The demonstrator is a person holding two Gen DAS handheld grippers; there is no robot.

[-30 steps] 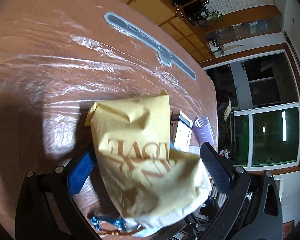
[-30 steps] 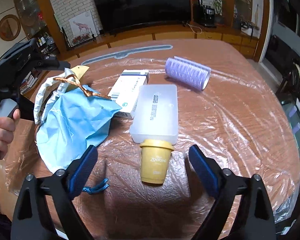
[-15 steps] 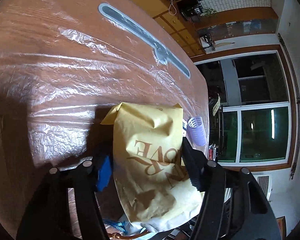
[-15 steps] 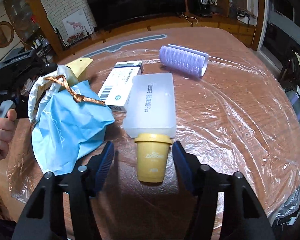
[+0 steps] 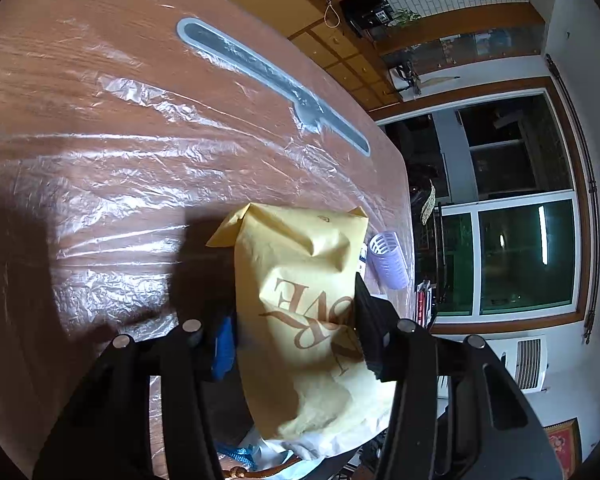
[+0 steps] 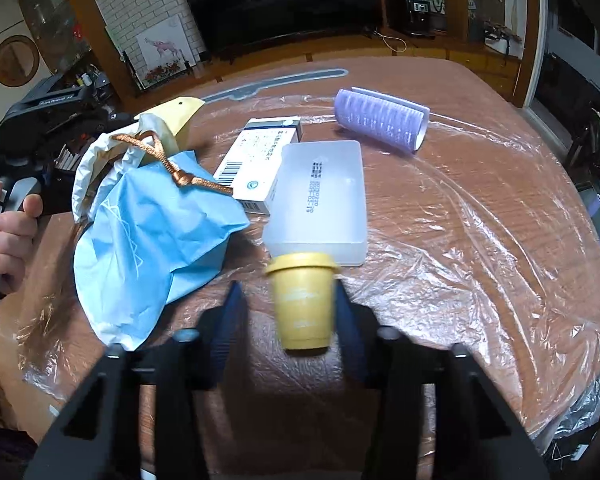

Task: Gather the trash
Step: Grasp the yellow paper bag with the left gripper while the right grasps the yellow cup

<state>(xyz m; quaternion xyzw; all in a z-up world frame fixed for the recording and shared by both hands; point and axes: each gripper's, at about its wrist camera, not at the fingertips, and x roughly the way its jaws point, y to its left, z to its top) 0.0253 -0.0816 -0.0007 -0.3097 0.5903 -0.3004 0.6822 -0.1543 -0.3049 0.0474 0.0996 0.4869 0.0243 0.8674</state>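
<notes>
My left gripper is shut on a cream paper bag with brown lettering, holding it above the table. In the right wrist view the same bag shows its blue side and a brown cord handle at the left. My right gripper has closed around a small yellow cup with a lid, its blue pads close to both sides; the cup looks blurred. A frosted plastic box, a white carton and a purple roller lie behind the cup.
The wooden table is covered with clear plastic film. A grey strip lies along its far side. The table edge runs close on the right, with windows and cabinets beyond.
Both grippers have closed: the left onto the paper bag, the right inward around the yellow cup. The right gripper has moved forward toward the cup.
</notes>
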